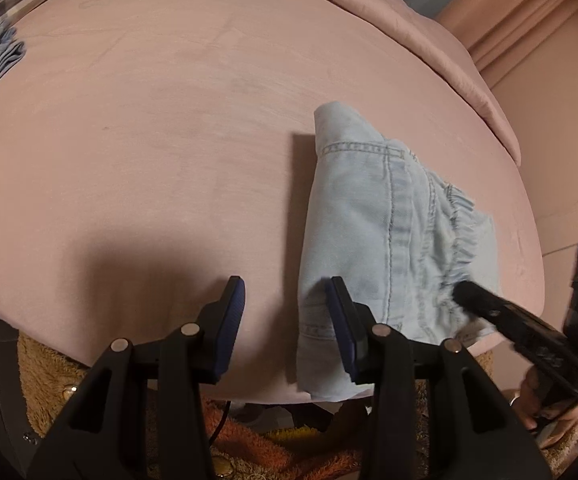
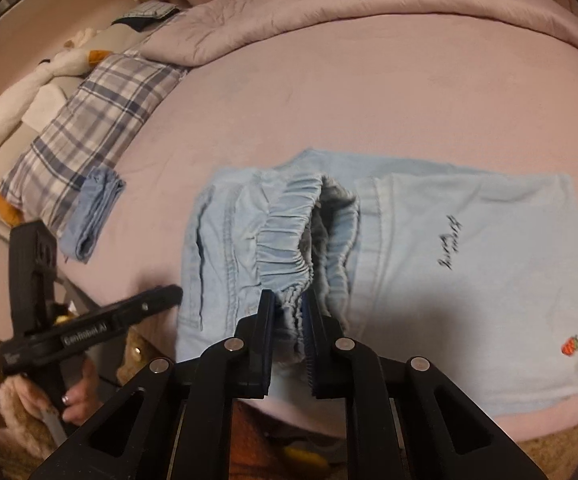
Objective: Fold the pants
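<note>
The light blue denim pants [image 2: 469, 248] lie folded on the pink bed sheet [image 2: 329, 112], with black script and a small strawberry stitched on them. Their elastic waistband [image 2: 289, 236] is bunched up at the near side. My right gripper [image 2: 289, 304] is shut on that waistband near the bed's front edge. My left gripper [image 1: 285, 292] stands open over the left edge of the pants [image 1: 353, 216], its right pad above the denim and its left pad above bare sheet. One black finger [image 1: 485, 304] of the right gripper reaches the frayed waistband from the right.
A plaid pillow [image 2: 89, 120], a folded blue cloth [image 2: 93, 212] and a white plush goose [image 2: 21, 96] lie at the bed's left. A pink duvet [image 2: 369, 12] is heaped along the far side. A shaggy rug [image 1: 269, 452] lies below the bed edge. A hand [image 2: 77, 400] holds the left gripper.
</note>
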The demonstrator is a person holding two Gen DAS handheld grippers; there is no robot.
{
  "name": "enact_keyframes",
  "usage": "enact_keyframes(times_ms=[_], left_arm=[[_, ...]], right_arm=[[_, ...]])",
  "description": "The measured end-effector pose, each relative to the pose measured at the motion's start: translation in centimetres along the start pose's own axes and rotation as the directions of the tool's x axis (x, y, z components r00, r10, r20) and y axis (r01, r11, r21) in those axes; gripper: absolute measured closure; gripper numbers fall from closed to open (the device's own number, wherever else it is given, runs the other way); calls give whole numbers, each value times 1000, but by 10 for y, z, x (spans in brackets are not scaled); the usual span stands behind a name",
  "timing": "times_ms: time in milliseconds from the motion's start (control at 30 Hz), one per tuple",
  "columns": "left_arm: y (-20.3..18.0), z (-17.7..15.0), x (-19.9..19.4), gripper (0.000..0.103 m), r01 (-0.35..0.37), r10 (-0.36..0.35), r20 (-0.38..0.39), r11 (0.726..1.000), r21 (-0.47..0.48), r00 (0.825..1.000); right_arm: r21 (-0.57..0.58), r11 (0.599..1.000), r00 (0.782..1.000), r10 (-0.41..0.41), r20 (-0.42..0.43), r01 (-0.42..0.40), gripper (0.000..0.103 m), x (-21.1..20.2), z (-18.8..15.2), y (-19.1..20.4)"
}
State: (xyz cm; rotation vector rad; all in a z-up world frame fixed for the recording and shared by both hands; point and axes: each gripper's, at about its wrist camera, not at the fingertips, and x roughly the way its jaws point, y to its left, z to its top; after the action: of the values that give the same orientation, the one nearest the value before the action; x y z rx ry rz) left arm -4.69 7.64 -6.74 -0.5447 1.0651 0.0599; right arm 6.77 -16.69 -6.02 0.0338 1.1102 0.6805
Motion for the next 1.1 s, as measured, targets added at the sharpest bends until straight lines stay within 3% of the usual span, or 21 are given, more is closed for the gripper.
enact_keyframes(times_ms=[133, 267, 367, 400, 567, 800, 967, 1100], left_arm=[[3, 0, 9, 62, -8, 7, -15, 1000, -2, 1000], [9, -2, 11, 62, 6, -6, -18, 1000, -22, 1000], [10, -3, 10, 62, 7, -8, -17, 1000, -23, 1000], [9, -4, 9, 62, 5, -5, -17, 1000, -20, 1000], [7, -5, 7, 62, -7, 6, -15, 1000, -12, 1000], [4, -5, 7, 62, -20, 20, -10, 1000, -13, 1000], [0, -5, 8, 62, -33, 33, -4, 999, -4, 999], [3, -6, 9, 62, -39, 39, -3, 999, -10, 999]], right_arm=[[30, 999, 1000, -16, -18, 16, 91, 19, -1, -12], [11, 999, 999, -30, -38, 31, 89, 8, 1, -8], [38, 998, 999, -39, -24, 40, 63, -2, 3, -15], [38, 999, 999, -31, -16, 32, 61, -3, 5, -16], [73, 994, 996, 80, -43, -76, 59, 11, 16, -26], [70, 990, 986, 133, -104, -126, 48, 39, 23, -19], [66, 989, 983, 140, -117, -133, 46, 43, 27, -16], [-41, 994, 991, 93, -99, -98, 50, 30, 26, 10]])
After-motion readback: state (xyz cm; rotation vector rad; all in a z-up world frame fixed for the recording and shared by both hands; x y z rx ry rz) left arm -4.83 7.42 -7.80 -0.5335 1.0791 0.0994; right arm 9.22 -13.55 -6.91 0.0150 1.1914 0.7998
